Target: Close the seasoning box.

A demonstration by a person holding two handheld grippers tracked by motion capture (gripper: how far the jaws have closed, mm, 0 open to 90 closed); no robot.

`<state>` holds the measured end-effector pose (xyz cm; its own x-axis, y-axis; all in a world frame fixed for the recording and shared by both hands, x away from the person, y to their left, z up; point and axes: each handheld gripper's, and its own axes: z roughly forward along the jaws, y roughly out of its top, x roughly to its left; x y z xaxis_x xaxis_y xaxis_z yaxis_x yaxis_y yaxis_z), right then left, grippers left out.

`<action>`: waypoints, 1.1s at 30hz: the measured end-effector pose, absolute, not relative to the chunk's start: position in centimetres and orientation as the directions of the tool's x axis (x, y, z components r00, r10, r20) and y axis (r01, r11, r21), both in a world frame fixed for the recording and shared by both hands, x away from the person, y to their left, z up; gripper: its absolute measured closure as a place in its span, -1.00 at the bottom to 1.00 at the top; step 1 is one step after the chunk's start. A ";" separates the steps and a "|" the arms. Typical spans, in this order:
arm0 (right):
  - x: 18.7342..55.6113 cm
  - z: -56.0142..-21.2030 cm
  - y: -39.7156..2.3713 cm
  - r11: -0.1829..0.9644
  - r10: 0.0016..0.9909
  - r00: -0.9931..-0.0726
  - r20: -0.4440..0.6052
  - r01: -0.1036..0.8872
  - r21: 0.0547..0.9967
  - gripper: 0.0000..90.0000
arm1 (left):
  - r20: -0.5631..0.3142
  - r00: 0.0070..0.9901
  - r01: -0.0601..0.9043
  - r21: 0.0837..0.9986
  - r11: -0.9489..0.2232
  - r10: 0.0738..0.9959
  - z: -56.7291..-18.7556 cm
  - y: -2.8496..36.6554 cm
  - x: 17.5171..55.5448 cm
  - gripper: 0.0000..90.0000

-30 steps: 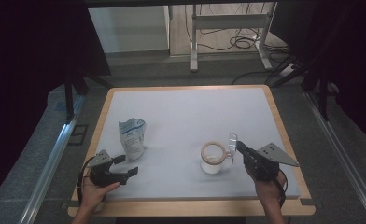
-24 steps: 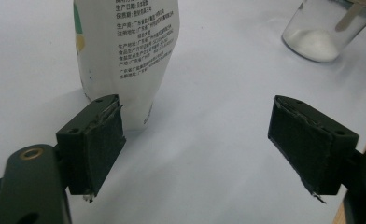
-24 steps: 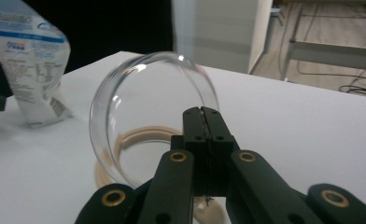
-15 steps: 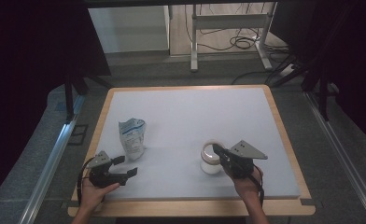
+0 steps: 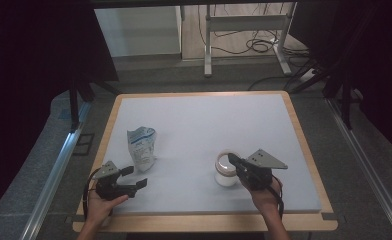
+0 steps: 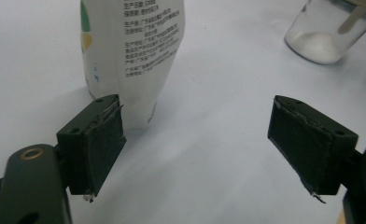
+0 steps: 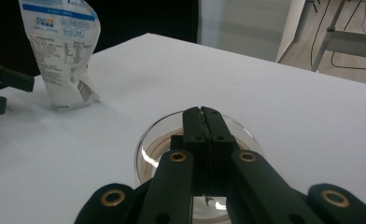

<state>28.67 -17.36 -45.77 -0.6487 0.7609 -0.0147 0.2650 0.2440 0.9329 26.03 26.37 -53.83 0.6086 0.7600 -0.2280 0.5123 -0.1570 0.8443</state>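
Note:
A white and blue pouch stands upright on the white mat at the left. My left gripper rests just in front of it, open, nothing between its pads; the pouch rises beyond the left pad. A glass jar with white powder at its bottom stands at the right. My right gripper hangs over the jar's mouth with its jaws pressed together. A thin wooden stick leans inside the jar, its upper end running up to that gripper.
The white mat lies in a wooden frame. Past the far edge are metal table legs and floor cables. Metal rails run along both sides. The left gripper's tip shows beside the pouch.
The right gripper has moved left from beside the jar to above its mouth, bringing the thin stick with it. The left gripper and the pouch have stayed in place.

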 end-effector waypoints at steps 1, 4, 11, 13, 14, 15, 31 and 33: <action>28.6 -45.7 -17.6 0.229 0.758 -0.652 -0.005 0.260 0.938 0.95 | -0.230 0.604 0.511 0.846 -0.150 0.763 -53.7 26.5 25.9 -0.59; 28.4 -45.8 -17.7 0.216 0.757 -0.654 0.002 0.253 0.943 0.83 | -0.233 0.599 0.510 0.849 -0.140 0.766 -53.6 26.6 25.8 -0.59; 28.1 -45.9 -18.4 0.178 0.745 -0.666 0.025 0.236 0.955 0.09 | -0.226 0.601 0.507 0.849 -0.147 0.767 -53.6 26.4 25.7 -0.59; 27.9 -46.0 -18.8 0.175 0.756 -0.654 0.024 0.238 0.955 -0.01 | -0.230 0.602 0.506 0.850 -0.143 0.765 -53.5 26.4 25.6 -0.59; 27.8 -46.0 -19.0 0.171 0.756 -0.654 0.026 0.236 0.956 -0.05 | -0.228 0.602 0.505 0.851 -0.144 0.765 -53.5 26.4 25.6 -0.59; 27.7 -46.1 -19.3 0.173 0.755 -0.655 0.026 0.237 0.956 -0.10 | -0.228 0.602 0.504 0.852 -0.143 0.765 -53.5 26.3 25.6 -0.59; 27.0 -49.2 -27.1 0.129 0.838 -0.540 0.075 0.330 0.935 -0.38 | -0.235 0.598 0.509 0.850 -0.136 0.766 -53.7 26.6 25.6 -0.59; 27.1 -49.9 -28.0 0.116 0.850 -0.519 0.089 0.350 0.929 -0.38 | -0.234 0.599 0.508 0.850 -0.138 0.765 -53.7 26.6 25.6 -0.59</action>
<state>27.07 -28.00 -49.94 -0.5190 0.8501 0.0894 0.3502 0.1161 0.9295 25.56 26.62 -53.71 0.5994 0.7655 -0.2340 0.5080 -0.1378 0.8503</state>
